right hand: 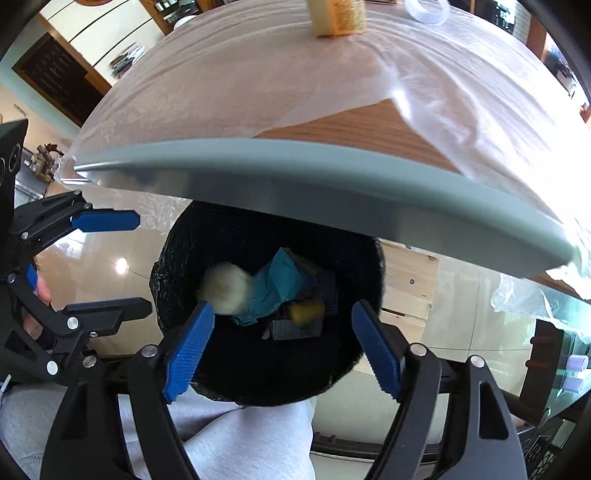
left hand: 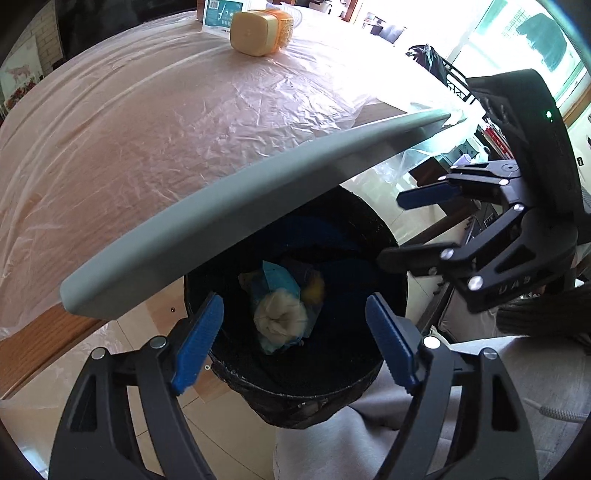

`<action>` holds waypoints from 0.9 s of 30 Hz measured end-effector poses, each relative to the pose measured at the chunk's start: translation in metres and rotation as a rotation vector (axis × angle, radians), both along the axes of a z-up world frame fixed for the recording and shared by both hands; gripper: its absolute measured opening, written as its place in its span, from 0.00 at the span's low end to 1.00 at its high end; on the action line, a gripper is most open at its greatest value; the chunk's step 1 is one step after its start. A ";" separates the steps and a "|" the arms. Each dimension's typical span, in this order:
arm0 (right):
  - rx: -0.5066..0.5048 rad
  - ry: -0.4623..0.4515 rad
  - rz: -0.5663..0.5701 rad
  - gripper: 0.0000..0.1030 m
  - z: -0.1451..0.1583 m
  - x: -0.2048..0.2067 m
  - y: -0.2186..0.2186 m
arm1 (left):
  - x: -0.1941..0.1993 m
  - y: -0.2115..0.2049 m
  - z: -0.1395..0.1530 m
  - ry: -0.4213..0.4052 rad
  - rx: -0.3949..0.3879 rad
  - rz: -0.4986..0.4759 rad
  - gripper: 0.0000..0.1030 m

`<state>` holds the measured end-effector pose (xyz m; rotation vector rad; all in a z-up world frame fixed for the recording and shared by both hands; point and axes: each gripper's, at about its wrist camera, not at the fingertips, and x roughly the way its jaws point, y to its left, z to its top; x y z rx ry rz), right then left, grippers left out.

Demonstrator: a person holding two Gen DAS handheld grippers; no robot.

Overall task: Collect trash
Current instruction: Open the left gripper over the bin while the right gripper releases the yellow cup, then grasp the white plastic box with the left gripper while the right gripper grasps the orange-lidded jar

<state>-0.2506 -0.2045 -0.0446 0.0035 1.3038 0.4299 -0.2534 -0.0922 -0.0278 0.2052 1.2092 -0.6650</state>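
A black-lined trash bin (left hand: 295, 373) stands on the floor just under the table's edge, its round mouth facing straight up toward both cameras and its long axis upright. Part of its far rim is hidden beneath the table's grey rim (left hand: 229, 225). Inside lies a crumpled white wad (left hand: 280, 319) resting on a piece of blue paper (left hand: 277, 280); in the right wrist view the wad looks slightly blurred, and beside the blue paper there sit a yellow lump (right hand: 306, 312) and a small greyish box (right hand: 295, 328).

The left gripper (left hand: 295, 332) hangs above the bin's mouth, its blue-padded fingers (left hand: 197, 347) spread wide apart and holding nothing. The right gripper (right hand: 282, 345) is likewise over the bin, fingers (right hand: 376, 349) well apart and empty. Each gripper appears at the edge of the other's view, side by side over the bin.

The table (right hand: 369, 125) is wooden and draped with a thin, wrinkled translucent plastic sheet (left hand: 147, 122). Far across it stands a yellow-lidded container (left hand: 258, 31), tipped on its side with its lid toward the left camera, next to a blue-and-white packet (left hand: 221, 16). The floor (right hand: 96, 273) is glossy pale tile. The person's grey-trousered legs (right hand: 243, 443) sit just beside the bin. Bright windows show behind.
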 end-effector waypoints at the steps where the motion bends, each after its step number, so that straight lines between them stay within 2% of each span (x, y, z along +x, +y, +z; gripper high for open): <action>1: -0.001 -0.006 -0.006 0.74 0.003 -0.001 -0.004 | -0.001 0.001 0.001 -0.001 0.002 -0.002 0.78; 7: 0.006 -0.085 -0.045 0.75 0.042 -0.011 -0.031 | -0.012 0.008 0.031 -0.023 -0.034 0.000 0.78; 8: 0.008 -0.112 -0.055 0.77 0.053 -0.012 -0.035 | -0.013 0.010 0.040 -0.033 -0.050 0.001 0.78; 11: -0.001 -0.214 -0.094 0.88 0.082 -0.010 -0.044 | -0.008 0.017 0.067 -0.079 -0.110 0.020 0.89; 13: -0.024 -0.290 -0.122 0.94 0.098 -0.004 -0.046 | 0.004 0.022 0.088 -0.123 -0.150 0.061 0.91; 17: -0.124 -0.421 -0.120 0.96 0.108 0.016 -0.030 | 0.052 0.029 0.113 -0.148 -0.206 0.184 0.92; 19: -0.169 -0.450 -0.084 0.96 0.106 0.027 -0.015 | 0.084 0.028 0.119 -0.136 -0.217 0.246 0.92; 21: -0.225 -0.477 -0.041 0.96 0.100 0.040 0.005 | 0.108 0.021 0.123 -0.123 -0.234 0.267 0.92; 24: -0.239 -0.485 -0.001 0.96 0.094 0.058 0.027 | 0.152 0.003 0.124 -0.099 -0.203 0.267 0.92; 27: -0.243 -0.487 0.015 0.96 0.092 0.074 0.038 | 0.189 -0.022 0.119 -0.075 -0.135 0.247 0.92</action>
